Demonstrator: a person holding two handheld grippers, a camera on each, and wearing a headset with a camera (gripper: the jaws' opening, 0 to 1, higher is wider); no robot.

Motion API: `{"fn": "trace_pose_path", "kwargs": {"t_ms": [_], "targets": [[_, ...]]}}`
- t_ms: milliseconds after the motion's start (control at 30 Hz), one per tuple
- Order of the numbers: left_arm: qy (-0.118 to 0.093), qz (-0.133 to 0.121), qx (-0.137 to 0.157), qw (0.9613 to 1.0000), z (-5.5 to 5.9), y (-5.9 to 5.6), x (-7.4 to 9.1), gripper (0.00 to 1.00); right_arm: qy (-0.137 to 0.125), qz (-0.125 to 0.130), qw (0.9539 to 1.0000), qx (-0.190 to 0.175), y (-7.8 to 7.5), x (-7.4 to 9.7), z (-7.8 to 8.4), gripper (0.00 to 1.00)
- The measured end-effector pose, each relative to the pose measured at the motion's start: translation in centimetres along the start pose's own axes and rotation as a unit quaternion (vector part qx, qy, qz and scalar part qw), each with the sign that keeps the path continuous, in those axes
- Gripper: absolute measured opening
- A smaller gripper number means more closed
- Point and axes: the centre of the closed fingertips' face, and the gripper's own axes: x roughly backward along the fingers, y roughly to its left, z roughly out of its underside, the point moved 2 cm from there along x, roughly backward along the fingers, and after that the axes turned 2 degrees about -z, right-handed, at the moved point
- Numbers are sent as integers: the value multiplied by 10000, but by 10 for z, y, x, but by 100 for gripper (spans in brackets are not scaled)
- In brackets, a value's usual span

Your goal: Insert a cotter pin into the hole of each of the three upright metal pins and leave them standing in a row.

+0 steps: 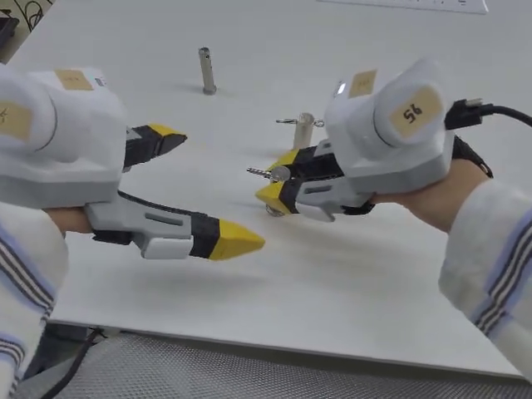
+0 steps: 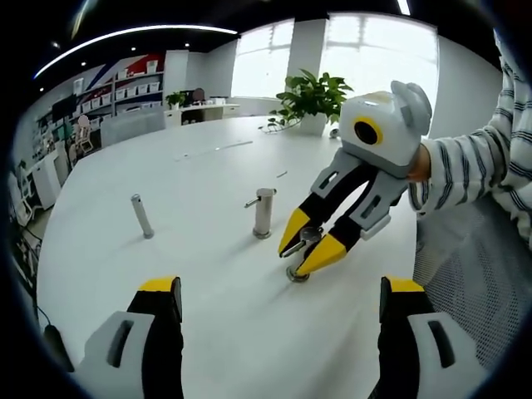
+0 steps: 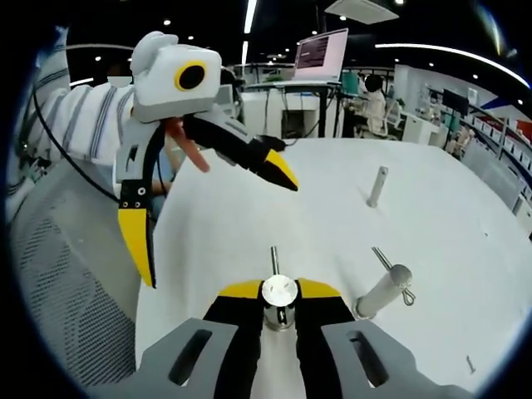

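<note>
A: Nearest silver metal pin upright on white table, wire cotter pin through it, right gripper clamped on it. Left gripper jaws apart.
B: Risk: a crooked release could topple it against the neighbouring pinned upright.

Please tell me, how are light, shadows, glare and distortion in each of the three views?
Head view: soft even light, only faint shadows on the table, all sharp. Left gripper view: fisheye curves the table edge; windows blown out white. Right gripper view: ceiling lights glare; the gripped pin is sharp.
</note>
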Motion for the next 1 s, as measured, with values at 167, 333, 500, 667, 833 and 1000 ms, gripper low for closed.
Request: {"fn": "trace_pose_path", "kwargs": {"t_ms": [167,333,500,667,833,1000], "targets": [[-296,19,292,9991,-5,1,1,99,79,-97,9998,150,0,6,4,14],[-304,-71,318,9990,-5,4,1,99,145,-100,9995,252,-8,21,11,14],[-305,-69,334,9990,-6,3,0,99,152,-76,9997,199,-18,35,19,14],[-243,-102,320,9991,-8,2,0,99,179,-87,9996,193,-28,49,29,14],[-199,-107,287,9993,-12,-1,2,99,46,-164,9998,119,-36,61,31,14],[-159,-118,264,9995,-12,0,3,99,-11,-214,9996,192,-46,69,33,14]]}}
